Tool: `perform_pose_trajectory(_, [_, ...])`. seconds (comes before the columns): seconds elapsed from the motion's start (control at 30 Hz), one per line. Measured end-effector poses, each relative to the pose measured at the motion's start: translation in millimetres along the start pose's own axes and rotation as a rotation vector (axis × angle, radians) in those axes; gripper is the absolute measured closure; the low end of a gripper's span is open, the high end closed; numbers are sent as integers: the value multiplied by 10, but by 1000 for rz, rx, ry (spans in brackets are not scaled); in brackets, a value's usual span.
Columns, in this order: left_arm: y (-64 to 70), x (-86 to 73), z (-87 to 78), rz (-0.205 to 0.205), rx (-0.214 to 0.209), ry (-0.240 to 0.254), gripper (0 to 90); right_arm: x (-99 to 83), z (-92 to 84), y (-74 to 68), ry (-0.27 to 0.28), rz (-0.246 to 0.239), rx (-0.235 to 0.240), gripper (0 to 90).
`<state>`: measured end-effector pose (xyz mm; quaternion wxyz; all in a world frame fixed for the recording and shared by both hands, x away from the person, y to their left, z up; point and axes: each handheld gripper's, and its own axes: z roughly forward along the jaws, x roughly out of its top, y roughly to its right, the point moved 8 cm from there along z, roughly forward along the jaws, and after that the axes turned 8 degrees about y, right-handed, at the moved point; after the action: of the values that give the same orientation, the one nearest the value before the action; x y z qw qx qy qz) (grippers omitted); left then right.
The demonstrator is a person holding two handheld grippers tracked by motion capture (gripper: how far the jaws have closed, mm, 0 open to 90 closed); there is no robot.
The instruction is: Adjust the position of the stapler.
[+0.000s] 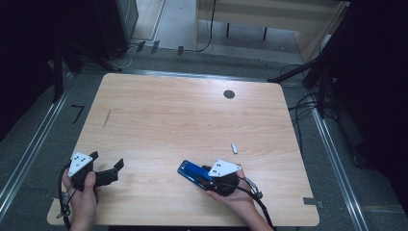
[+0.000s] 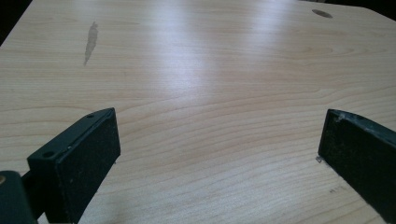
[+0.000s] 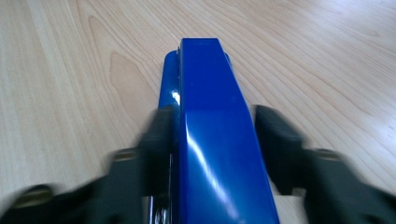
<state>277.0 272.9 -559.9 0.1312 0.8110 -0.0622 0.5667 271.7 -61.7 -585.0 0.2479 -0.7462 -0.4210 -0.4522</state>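
Over on the left, the left tool (image 1: 107,169) sits low on the wooden surface (image 1: 183,115) near its front left corner, jaws standing wide apart with nothing but bare wood between them. A dark streak (image 2: 90,41) marks the grain farther out. Moving right, the blue stapler (image 1: 194,174) lies near the front edge, its nose pointing left and away from the person. The right tool (image 3: 212,135) straddles its rear end: the jaws flank the blue body, blurred, and a sliver of gap shows on one side, so they are not clamped. Just beyond, a small white piece (image 1: 235,148) lies on the wood, and a dark round hole (image 1: 229,94) sits near the far edge.
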Motion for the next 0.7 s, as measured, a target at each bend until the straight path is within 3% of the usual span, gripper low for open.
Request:
perform_pose_trajectory(0.1, [16,-4,2,7,-4,-3,0,9,-191,1,26,41,21,401])
perform_pose_trajectory(0.23, [57,-15,0,29,-8,-11,0,-19,-494,81,70,73,-21,396])
perform_pose_trajectory(0.4, [104,-28,12,51,-9,-24,0,-152,-840,168,109,165,-43,409])
perform_pose_trajectory(0.53, [117,-31,29,60,-14,-33,0,-299,-979,202,96,232,-75,417])
perform_pose_trajectory(0.7, [166,-25,54,52,-24,-39,0,-370,-1019,241,102,237,-92,459])
